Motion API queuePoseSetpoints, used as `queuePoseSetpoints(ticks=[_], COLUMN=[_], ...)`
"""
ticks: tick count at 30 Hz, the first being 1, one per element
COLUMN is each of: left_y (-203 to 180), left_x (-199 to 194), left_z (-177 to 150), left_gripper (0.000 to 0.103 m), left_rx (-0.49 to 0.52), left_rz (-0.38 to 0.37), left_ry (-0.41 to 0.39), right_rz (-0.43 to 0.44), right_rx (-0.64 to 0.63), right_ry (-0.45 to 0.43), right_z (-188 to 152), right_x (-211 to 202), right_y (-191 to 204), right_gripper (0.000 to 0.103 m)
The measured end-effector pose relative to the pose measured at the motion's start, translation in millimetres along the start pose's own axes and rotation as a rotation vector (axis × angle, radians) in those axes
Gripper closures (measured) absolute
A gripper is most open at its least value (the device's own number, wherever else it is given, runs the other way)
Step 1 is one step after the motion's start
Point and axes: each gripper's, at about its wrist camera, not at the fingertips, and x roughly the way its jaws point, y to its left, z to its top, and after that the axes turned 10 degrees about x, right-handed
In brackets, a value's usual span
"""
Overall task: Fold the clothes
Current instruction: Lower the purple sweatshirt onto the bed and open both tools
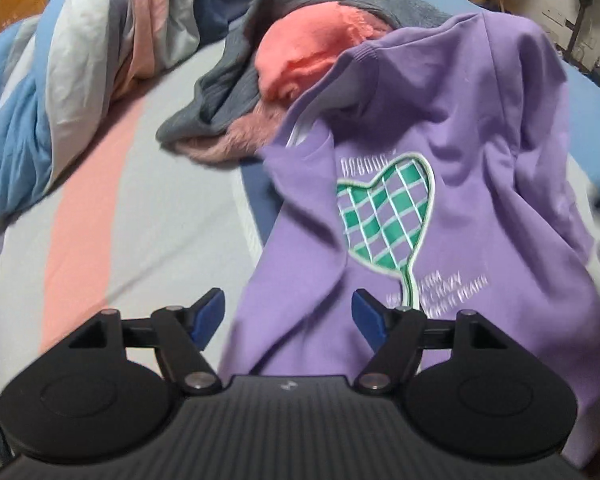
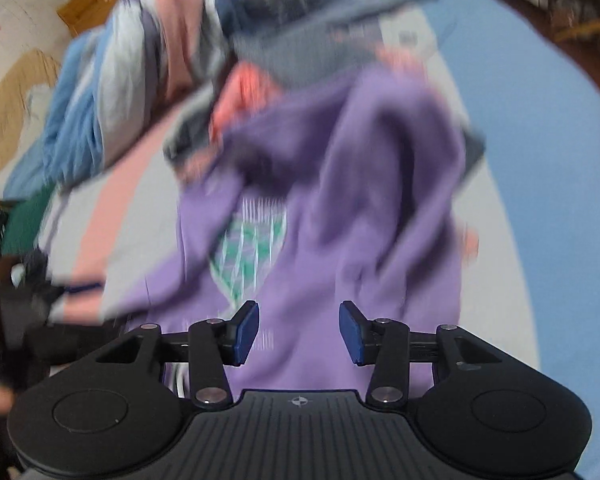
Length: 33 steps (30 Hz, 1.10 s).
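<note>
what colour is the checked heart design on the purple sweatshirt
Green and purple checks with a white outline on the purple sweatshirt, clearest in the left wrist view.

My purple sweatshirt (image 1: 440,200) lies rumpled, print side up, across the middle and right of the frame: green checkered heart-shaped racket, white lettering. Its top rests on a coral garment (image 1: 308,56) and grey knit (image 1: 228,92) at upper centre.

"BOBOOK"-like lettering on purple sweatshirt (image 1: 460,160), lower lines blurred

Right view motion-blurred; sweatshirt (image 2: 340,208) print unreadable. Left view: sweatshirt's lower lettering smeared, near hem behind gripper body; grey garment (image 1: 228,92) partly covered.
</note>
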Motion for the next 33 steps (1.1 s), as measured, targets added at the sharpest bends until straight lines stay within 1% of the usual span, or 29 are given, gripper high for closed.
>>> queuePoseSetpoints(ticks=[2, 3, 4, 5, 6, 7, 8, 10, 13, 14, 15, 16, 17, 18, 19, 20, 21, 24, 26, 27, 28, 30, 32, 33], left_y=[-14, -21, -27, -31, -34, -34, -31, -18, 4, 15, 28, 44, 61, 73, 83, 92, 102, 133, 151, 158, 162, 165, 157, 151], left_x=[17, 27, 35, 45, 52, 56, 59, 55, 42, 33, 20, 9, -2, -10, -16, -20, -18, -4, 10, 18, 26, 40, 39, 34], left_z=[6, 8, 11, 13, 13, 13, 13, 12, 12, 14, 16, 18, 19, 21, 23, 26, 31, 50, 62, 67, 70, 71, 63, 56], left_gripper=[0.029, 0.029, 0.033, 0.039, 0.06, 0.091, 0.095, 0.097, 0.097, 0.099, 0.099, 0.099, 0.098, 0.098, 0.098, 0.098, 0.098, 0.097, 0.092, 0.083, 0.067, 0.057, 0.051, 0.038], left_rx=[0.063, 0.104, 0.141, 0.166, 0.176, 0.179, 0.161, 0.085, -0.004, -0.049, -0.102, -0.161, -0.222, -0.248, -0.25, -0.234, -0.214, -0.189, -0.191, -0.202, -0.209, -0.218, -0.23, -0.235], left_rz=[0.046, 0.056, 0.053, 0.042, 0.037, 0.039, 0.038, 0.04, 0.091, 0.122, 0.159, 0.163, 0.15, 0.169, 0.208, 0.251, 0.279, 0.331, 0.366, 0.379, 0.396, 0.421, 0.395, 0.382], left_ry=[-0.02, -0.021, -0.01, 0.005, 0.015, 0.024, 0.025, -0.001, -0.036, -0.052, -0.068, -0.08, -0.094, -0.109, -0.124, -0.133, -0.137, -0.134, -0.122, -0.109, -0.077, 0.004, 0.029, 0.027], right_rz=[-0.018, -0.027, -0.036, -0.046, -0.052, -0.058, -0.065, -0.07, -0.071, -0.07, -0.067, -0.064, -0.06, -0.058, -0.056, -0.053, -0.051, -0.049, -0.053, -0.056, -0.063, -0.076, -0.095, -0.105], right_rx=[0.012, 0.016, 0.02, 0.026, 0.037, 0.051, 0.066, 0.079, 0.097, 0.105, 0.111, 0.113, 0.112, 0.111, 0.112, 0.115, 0.115, 0.102, 0.103, 0.104, 0.106, 0.108, 0.104, 0.101], right_ry=[0.041, 0.057, 0.071, 0.073, 0.073, 0.07, 0.066, 0.057, 0.057, 0.062, 0.065, 0.067, 0.068, 0.067, 0.069, 0.074, 0.079, 0.081, 0.08, 0.079, 0.085, 0.098, 0.113, 0.121], right_z=[-14, -20, -25, -26, -26, -26, -25, -25, -26, -26, -27, -27, -27, -27, -27, -27, -26, -24, -24, -25, -26, -30, -36, -40], right_x=[6, 7, 9, 9, 9, 8, 8, 8, 10, 11, 12, 13, 13, 14, 14, 16, 17, 17, 17, 17, 18, 20, 22, 23], right_y=[-6, -9, -12, -16, -20, -24, -28, -33, -39, -40, -40, -41, -41, -41, -41, -41, -41, -40, -41, -42, -44, -47, -52, -55], right_gripper=[0.059, 0.059, 0.059, 0.059, 0.059, 0.059, 0.059, 0.059, 0.059, 0.059, 0.059, 0.059, 0.059, 0.059, 0.059, 0.059, 0.059, 0.059, 0.059, 0.059, 0.059, 0.059, 0.059, 0.059])
